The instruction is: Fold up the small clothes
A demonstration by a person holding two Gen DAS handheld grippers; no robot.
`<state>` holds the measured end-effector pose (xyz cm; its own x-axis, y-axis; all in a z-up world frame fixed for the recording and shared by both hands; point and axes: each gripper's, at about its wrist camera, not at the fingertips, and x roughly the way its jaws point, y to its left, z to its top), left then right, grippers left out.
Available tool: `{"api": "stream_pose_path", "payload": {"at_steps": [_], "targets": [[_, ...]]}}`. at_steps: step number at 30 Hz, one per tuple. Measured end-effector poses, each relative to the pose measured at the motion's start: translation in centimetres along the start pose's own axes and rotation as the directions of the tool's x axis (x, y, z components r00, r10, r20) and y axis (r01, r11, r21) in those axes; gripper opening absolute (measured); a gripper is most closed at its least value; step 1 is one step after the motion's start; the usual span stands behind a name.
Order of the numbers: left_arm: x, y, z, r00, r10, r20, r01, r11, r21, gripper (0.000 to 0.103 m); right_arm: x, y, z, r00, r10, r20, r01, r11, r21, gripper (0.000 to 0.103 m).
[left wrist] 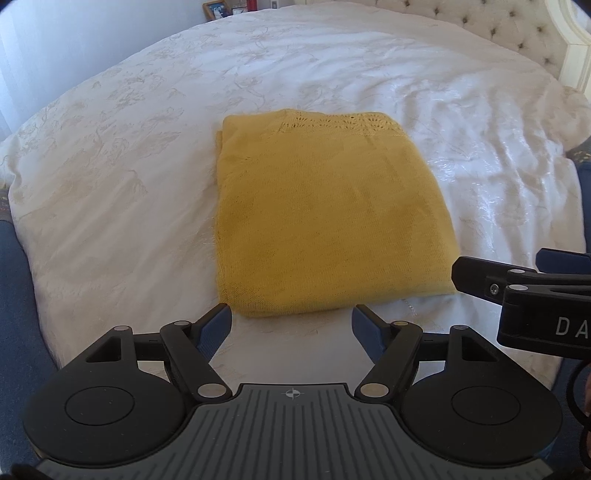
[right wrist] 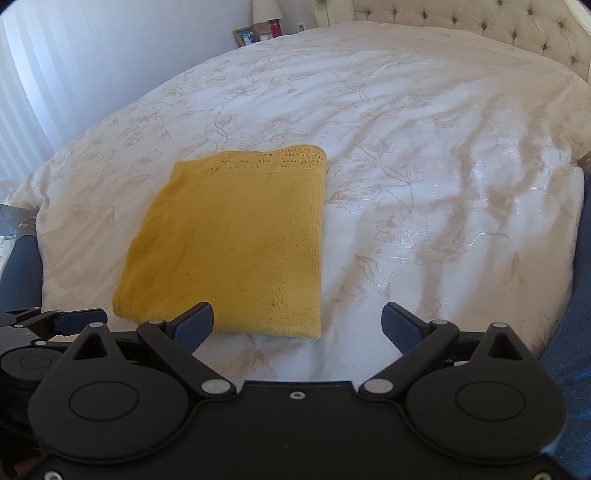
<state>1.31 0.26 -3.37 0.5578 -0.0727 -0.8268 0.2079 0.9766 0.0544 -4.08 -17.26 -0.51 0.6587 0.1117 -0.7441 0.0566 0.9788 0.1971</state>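
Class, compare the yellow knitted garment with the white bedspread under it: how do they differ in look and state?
1. The yellow garment is plain mustard knit with a lacy far edge; the bedspread is white with a pale floral pattern.
2. The garment lies folded in a neat rectangle; the bedspread is spread out, wrinkled on its right.
3. The garment covers a small patch; the bedspread covers the whole bed.
Both are soft fabric lying flat.

Sunlit white bedspread (right wrist: 424,155), tufted headboard (right wrist: 480,26), white wall (right wrist: 129,48).
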Motion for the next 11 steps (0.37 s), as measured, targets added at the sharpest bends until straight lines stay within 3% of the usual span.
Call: {"api": "stream_pose_path", "payload": {"at_steps": [11], "targets": [[0.03, 0.17, 0.07, 1.000, 0.002, 0.011, -0.002, 1.000, -0.004, 0.071, 0.16, 0.44, 0.02, 1.000, 0.003, -0.006, -0.003, 1.000, -0.004, 0.098]]}}
